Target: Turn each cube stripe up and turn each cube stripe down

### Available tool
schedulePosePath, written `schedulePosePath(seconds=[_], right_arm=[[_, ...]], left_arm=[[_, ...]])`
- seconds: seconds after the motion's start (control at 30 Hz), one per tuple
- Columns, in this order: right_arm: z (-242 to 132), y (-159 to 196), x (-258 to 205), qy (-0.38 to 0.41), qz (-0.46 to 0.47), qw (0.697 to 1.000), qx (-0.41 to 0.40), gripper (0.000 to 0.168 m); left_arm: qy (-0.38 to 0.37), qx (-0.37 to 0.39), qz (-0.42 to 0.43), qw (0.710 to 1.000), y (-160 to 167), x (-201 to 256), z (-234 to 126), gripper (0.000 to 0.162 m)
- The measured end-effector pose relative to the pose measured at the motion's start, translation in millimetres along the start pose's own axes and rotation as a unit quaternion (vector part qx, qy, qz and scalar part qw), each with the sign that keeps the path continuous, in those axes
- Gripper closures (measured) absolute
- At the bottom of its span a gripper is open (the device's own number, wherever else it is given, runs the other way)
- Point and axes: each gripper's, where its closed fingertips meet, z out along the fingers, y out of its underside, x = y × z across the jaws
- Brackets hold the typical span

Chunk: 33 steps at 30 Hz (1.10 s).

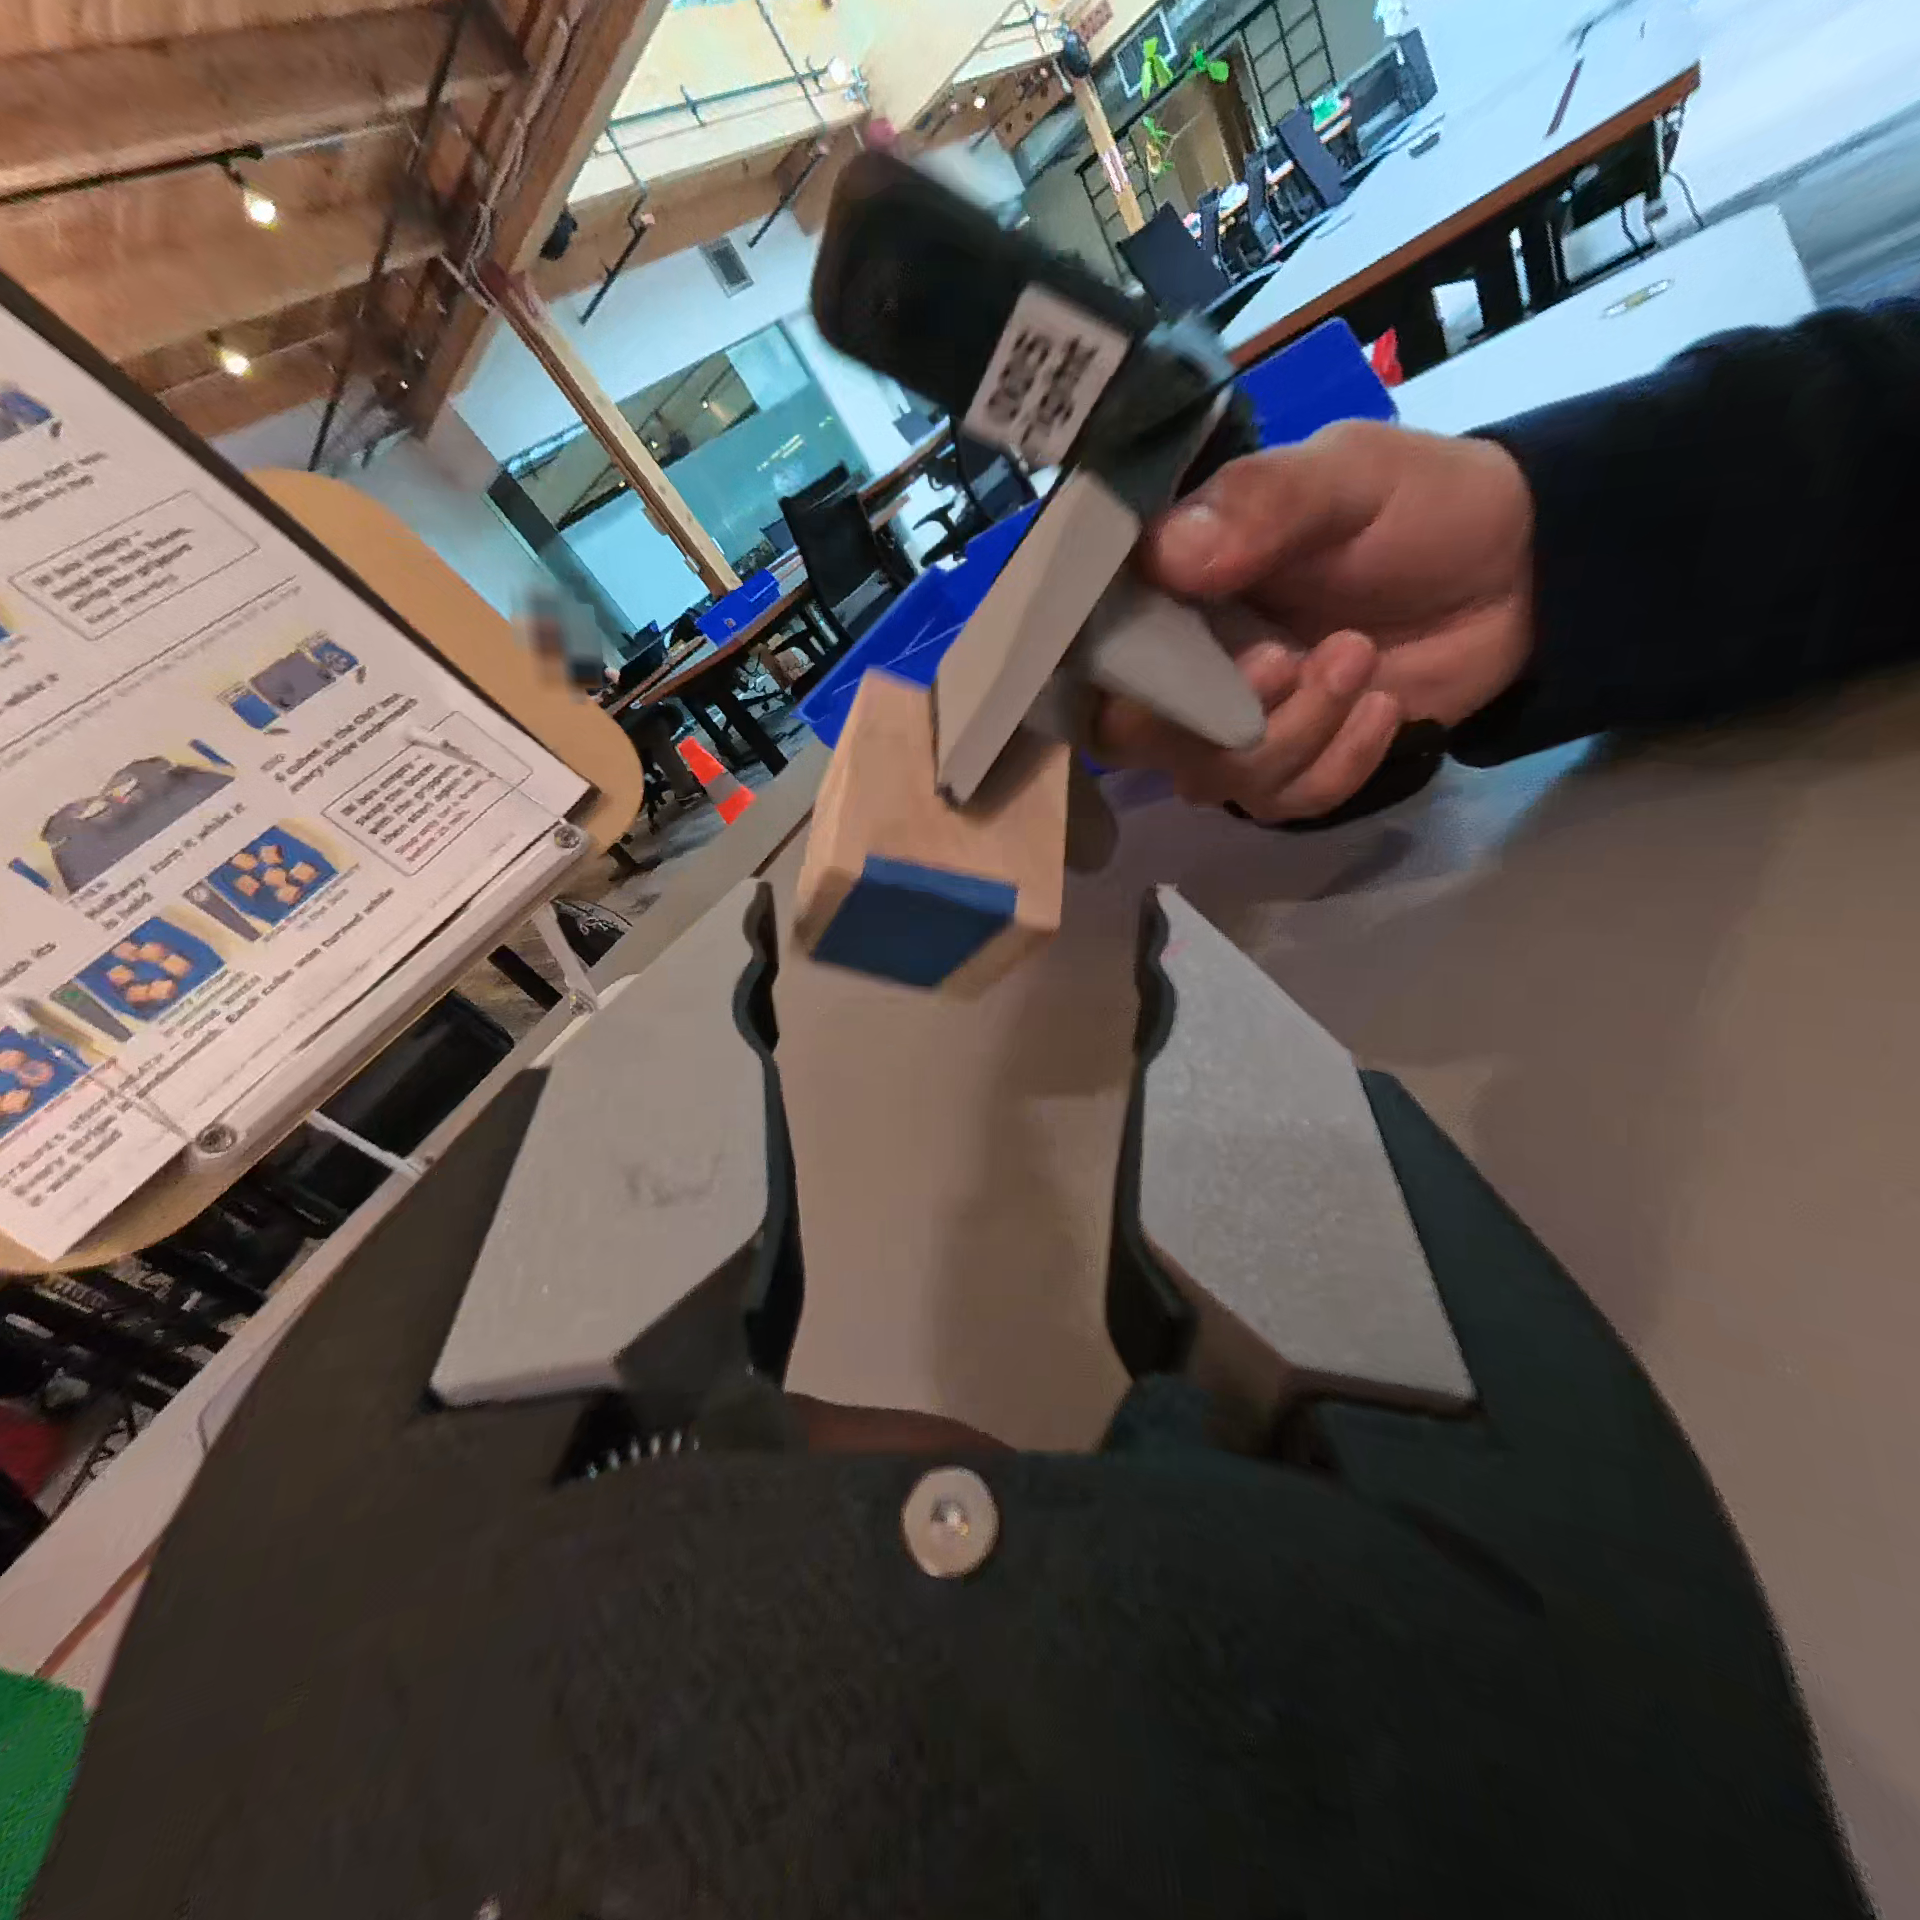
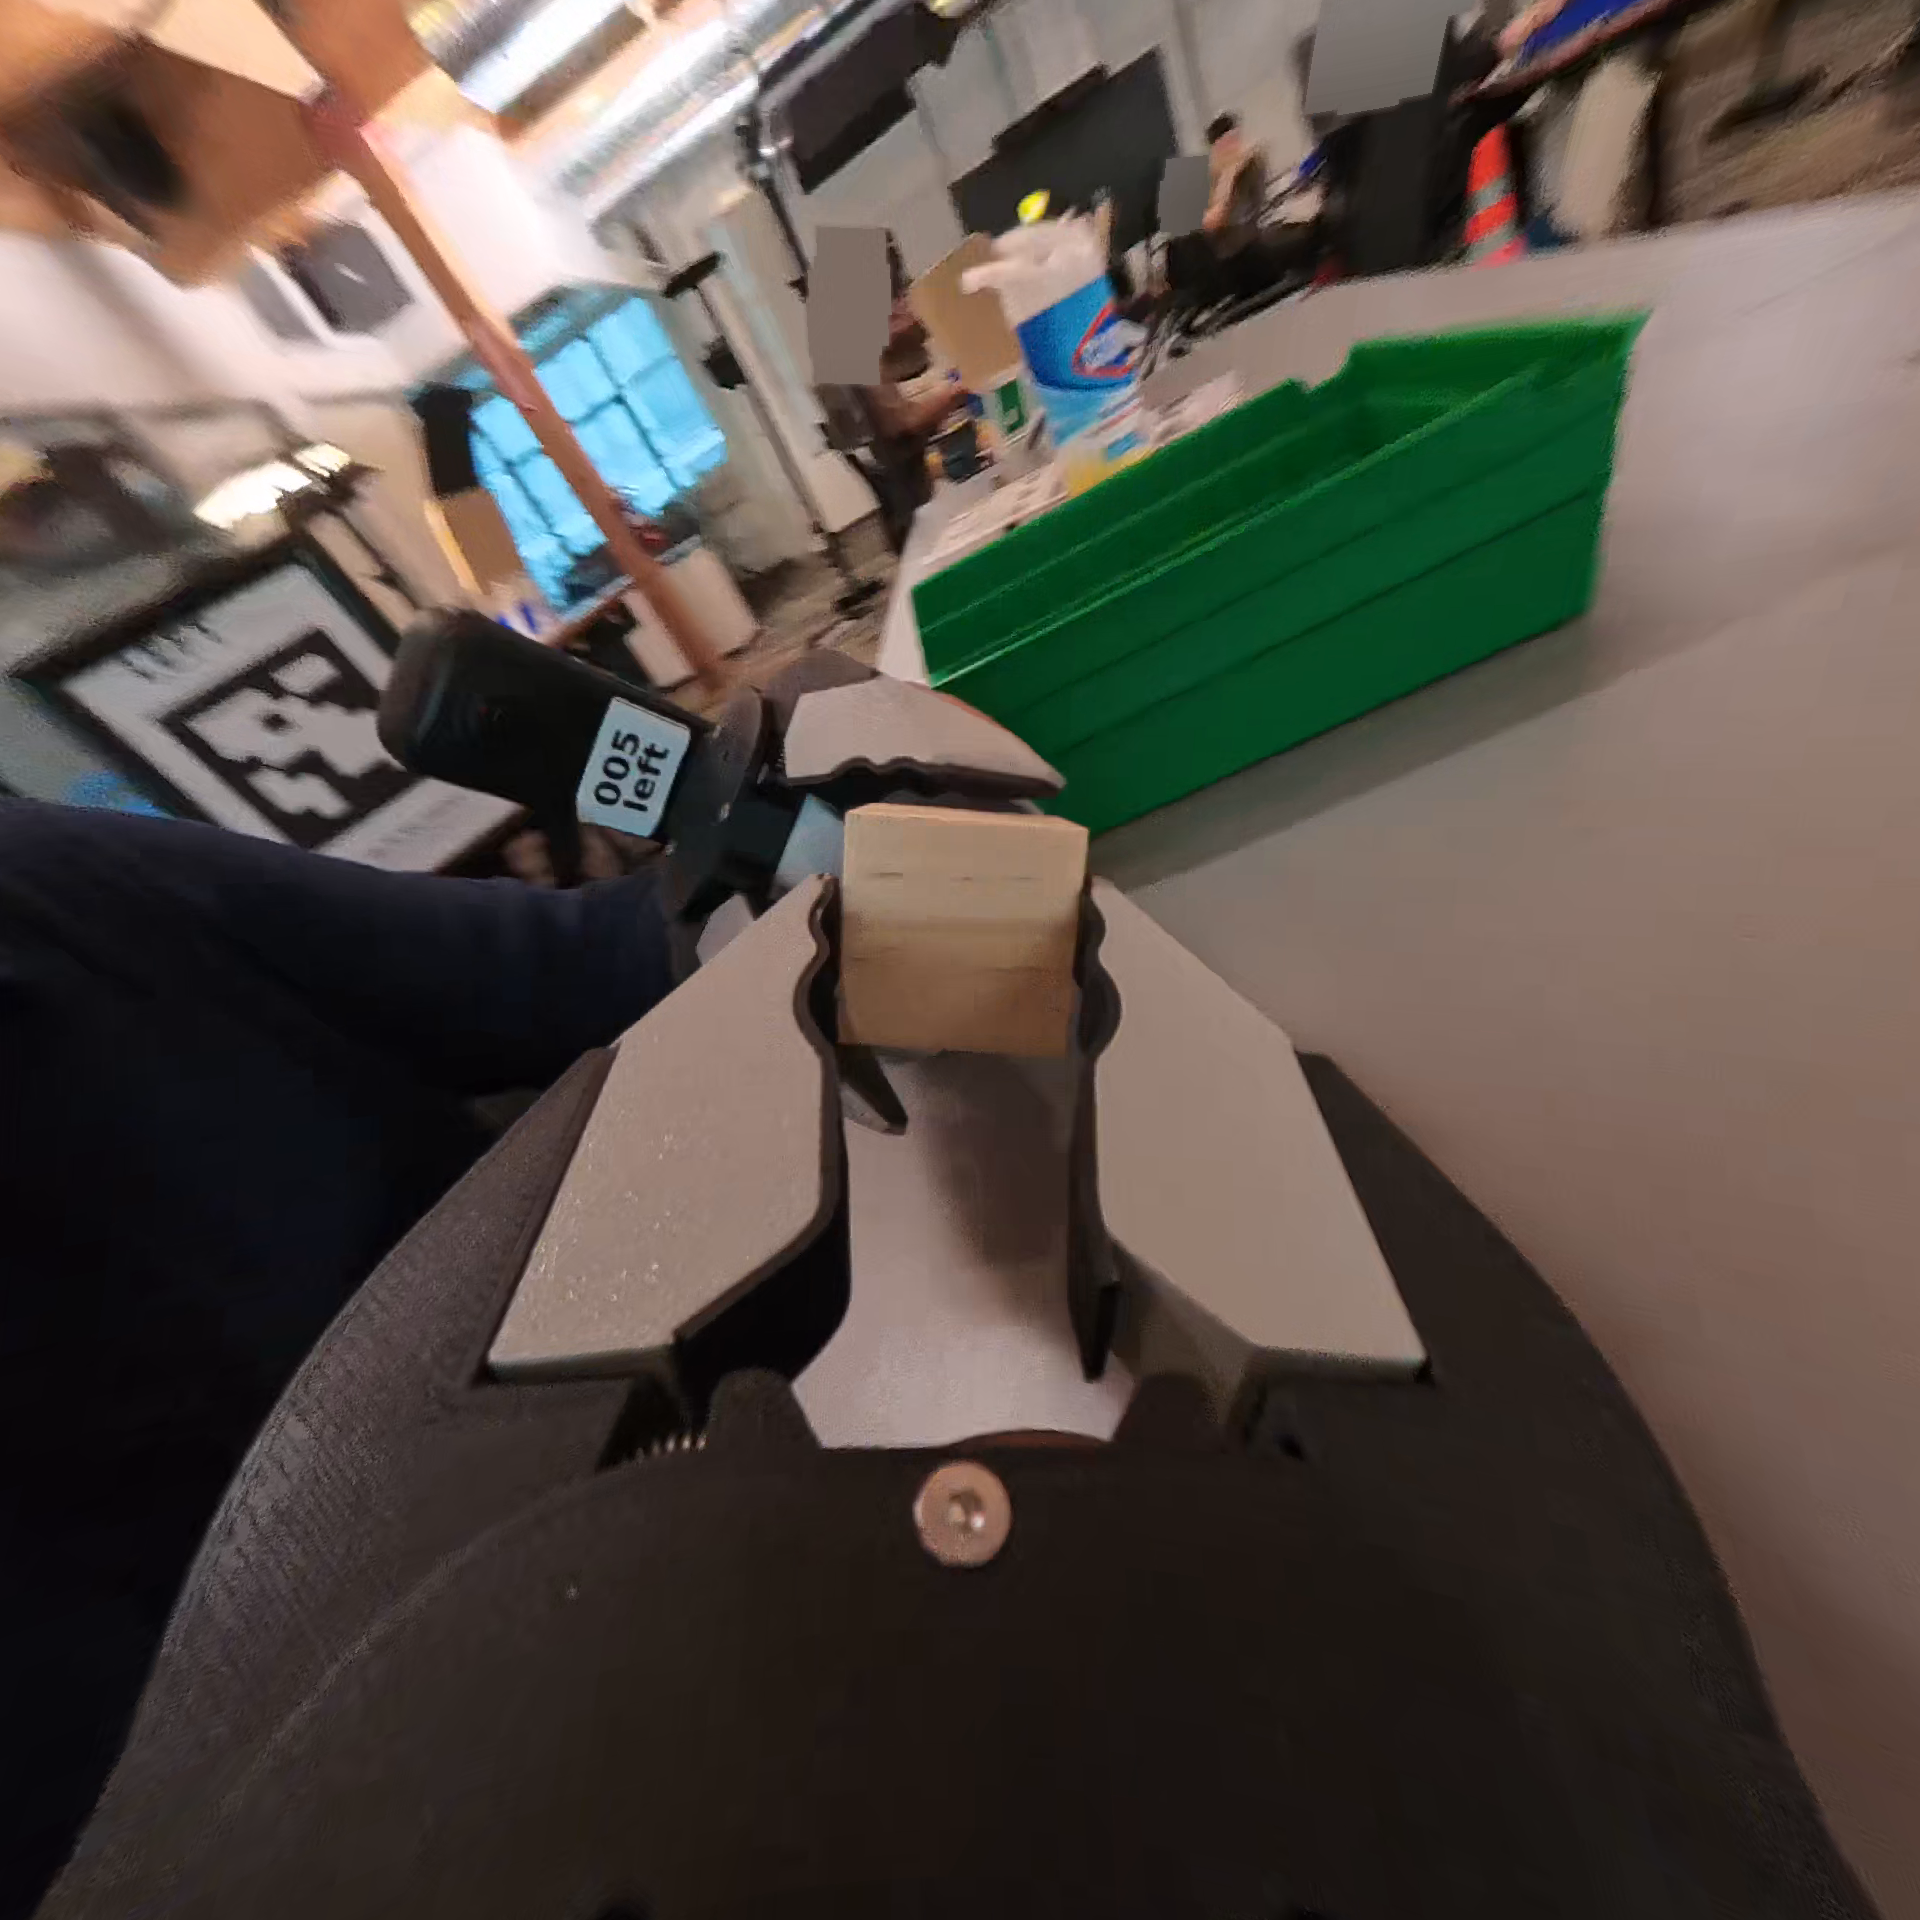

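I have the wooden cube point(image 2: 961, 935) pinched between my right gripper point(image 2: 956, 940) fingers, jaws closed on its two sides, lifted above the grey table point(image 2: 1558, 935). Its blue stripe point(image 1: 914, 935) faces my left gripper point(image 1: 956, 966), whose jaws stand wide apart with nothing in them, just short of the cube. A green bin point(image 2: 1299, 582) sits on the table beyond the cube.

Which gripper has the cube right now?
The right gripper: its fingers clamp the wooden cube. The left gripper is open, empty.
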Motion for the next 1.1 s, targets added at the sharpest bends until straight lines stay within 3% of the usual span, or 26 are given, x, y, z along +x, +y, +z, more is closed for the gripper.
schedulePosePath(seconds=[0.1, 0.2, 0.27, 0.37, 0.5, 0.7, 0.8, 0.87, 1.0, 1.1], right_arm=[[-12, -23, -13, 0.058, -0.099, 0.993, 0.026, 0.126], [-43, -61, -19, 0.176, -0.180, 0.967, 0.039, 0.126], [-86, -94, -10, 0.289, -0.204, 0.934, 0.042, 0.126], [-175, -118, 36, 0.452, -0.165, 0.876, -0.009, 0.126], [-298, -77, 142, 0.623, -0.031, 0.764, -0.166, 0.126], [-361, 8, 230, 0.648, 0.127, 0.674, -0.331, 0.125], [-369, 18, 247, 0.652, 0.138, 0.660, -0.345, 0.125], [-372, 15, 249, 0.657, 0.147, 0.658, -0.336, 0.108], [-361, -32, 232, 0.662, 0.102, 0.684, -0.288, 0.105], [-310, -90, 199, 0.637, 0.017, 0.747, -0.191, 0.106]], left_arm=[[-0.025, 0.016, 0.007, 1.000, 0, -13, -7, 0.099], [-0.068, 0.000, 0.008, 0.998, 8, -30, -8, 0.100], [-0.091, -0.031, -0.003, 0.995, 20, -39, -5, 0.102], [-0.110, -0.082, 0.010, 0.991, 36, -45, -1, 0.104], [-0.125, -0.103, 0.018, 0.987, 43, -52, -1, 0.108], [-0.131, -0.119, 0.033, 0.984, 53, -54, -2, 0.112], [-0.128, -0.134, 0.032, 0.982, 60, -54, -1, 0.111], [-0.123, -0.131, 0.019, 0.984, 60, -54, 1, 0.111], [-0.126, -0.130, 0.005, 0.983, 60, -58, 1, 0.113], [-0.145, -0.108, 0.025, 0.983, 50, -63, -3, 0.117]])
